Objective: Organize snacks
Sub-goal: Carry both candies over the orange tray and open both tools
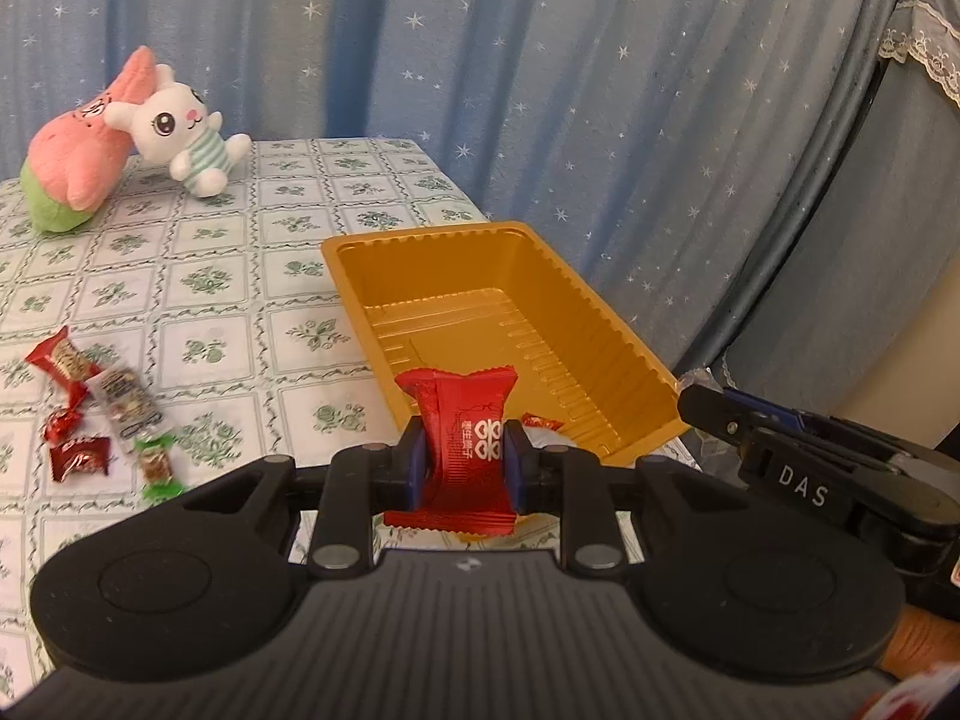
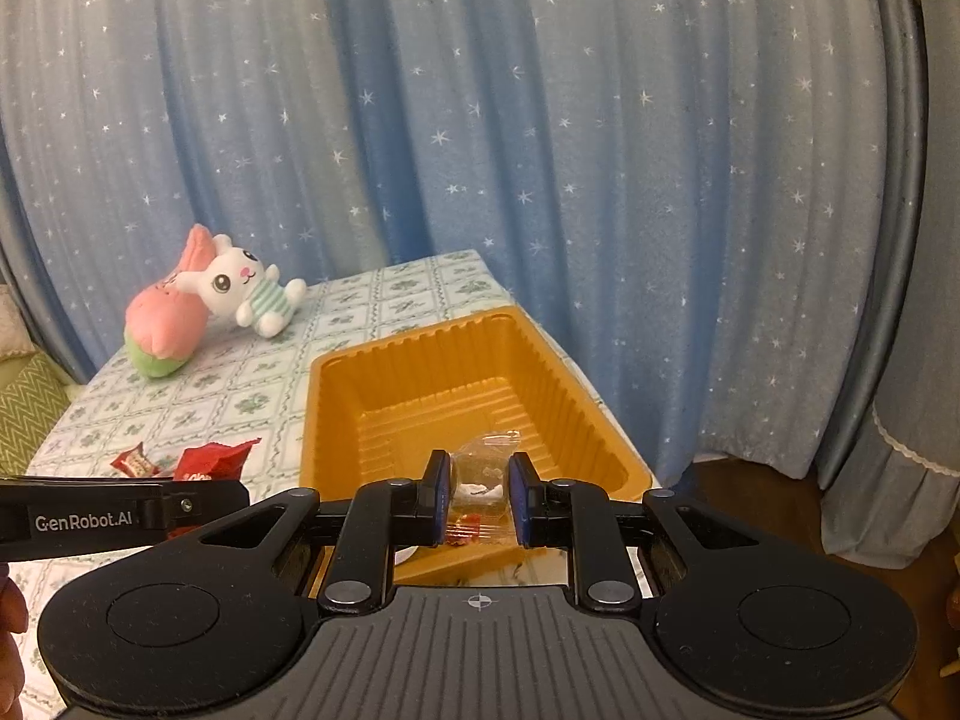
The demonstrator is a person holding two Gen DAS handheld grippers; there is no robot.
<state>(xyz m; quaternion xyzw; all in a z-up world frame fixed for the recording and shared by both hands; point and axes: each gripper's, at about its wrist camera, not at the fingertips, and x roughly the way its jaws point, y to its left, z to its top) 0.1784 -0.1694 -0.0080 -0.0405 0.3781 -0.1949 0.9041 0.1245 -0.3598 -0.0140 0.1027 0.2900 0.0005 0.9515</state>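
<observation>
The left gripper (image 1: 465,456) is clamped on a red packet (image 1: 465,450), held upright at the near edge of the gold tray (image 1: 600,324). The right gripper (image 2: 479,495) pinches a clear packet (image 2: 480,480) above the tray's (image 2: 336,414) near end. A small red sweet (image 1: 543,421) lies inside the tray's near corner. At nine o'clock from the left gripper, loose sweets (image 1: 102,408) lie scattered on the floral tablecloth (image 1: 240,300). At eleven o'clock, a white bunny (image 1: 180,132) leans on a pink plush (image 1: 78,156) before the blue curtain (image 1: 540,90).
</observation>
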